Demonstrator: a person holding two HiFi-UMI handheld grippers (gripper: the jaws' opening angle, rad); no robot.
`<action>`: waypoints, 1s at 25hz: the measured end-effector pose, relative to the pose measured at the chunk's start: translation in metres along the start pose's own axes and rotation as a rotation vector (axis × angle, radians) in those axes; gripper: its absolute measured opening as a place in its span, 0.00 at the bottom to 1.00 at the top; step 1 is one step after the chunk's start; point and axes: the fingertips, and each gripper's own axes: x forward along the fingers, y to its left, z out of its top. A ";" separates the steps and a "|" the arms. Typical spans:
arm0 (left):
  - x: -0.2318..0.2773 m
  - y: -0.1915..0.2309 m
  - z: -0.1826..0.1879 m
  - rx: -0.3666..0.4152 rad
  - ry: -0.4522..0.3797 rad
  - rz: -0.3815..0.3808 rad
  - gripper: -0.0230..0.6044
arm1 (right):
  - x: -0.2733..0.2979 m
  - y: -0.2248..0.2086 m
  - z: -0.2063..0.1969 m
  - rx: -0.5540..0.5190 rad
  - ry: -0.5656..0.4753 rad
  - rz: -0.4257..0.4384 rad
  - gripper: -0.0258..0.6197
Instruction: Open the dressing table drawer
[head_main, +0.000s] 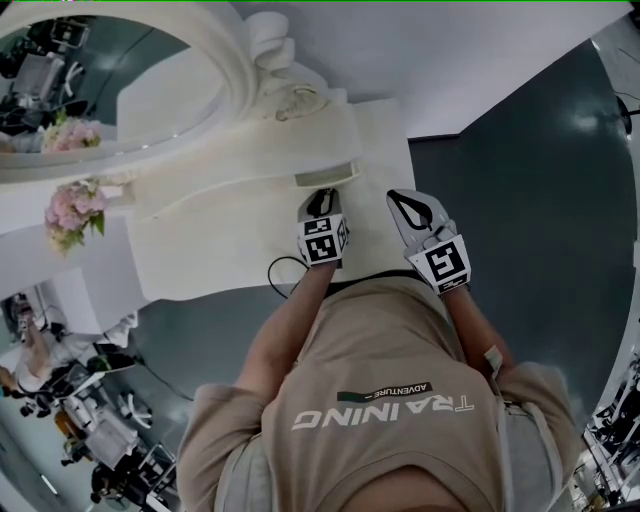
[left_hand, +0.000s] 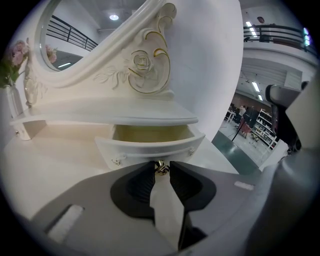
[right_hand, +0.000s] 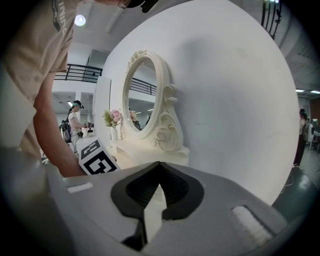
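Observation:
The white dressing table (head_main: 215, 235) has a small drawer (left_hand: 150, 149) under its upper shelf, pulled partly out so that its pale yellow inside shows. My left gripper (left_hand: 160, 171) is shut on the drawer's small brass knob (left_hand: 160, 165), one pad on either side. In the head view the left gripper (head_main: 322, 204) reaches the drawer front (head_main: 326, 178). My right gripper (head_main: 404, 204) hangs beside it, off the table's right end, holding nothing. In the right gripper view its jaws (right_hand: 159, 165) meet at the tips.
An oval mirror (head_main: 90, 80) with carved scrollwork (left_hand: 145, 65) stands on the table. A vase of pink flowers (head_main: 70, 212) stands at the table's left end. White wall lies behind, dark grey floor (head_main: 540, 180) to the right. A black cable (head_main: 280, 272) hangs near the left arm.

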 end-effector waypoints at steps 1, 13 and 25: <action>-0.001 -0.001 -0.001 -0.003 0.001 0.001 0.22 | -0.001 0.001 0.000 -0.002 0.001 0.000 0.04; -0.012 -0.006 -0.013 -0.001 -0.003 0.011 0.22 | -0.008 0.011 -0.005 -0.018 0.013 0.014 0.04; -0.024 -0.012 -0.027 -0.030 0.004 -0.060 0.28 | 0.001 0.022 -0.008 -0.010 0.021 0.022 0.05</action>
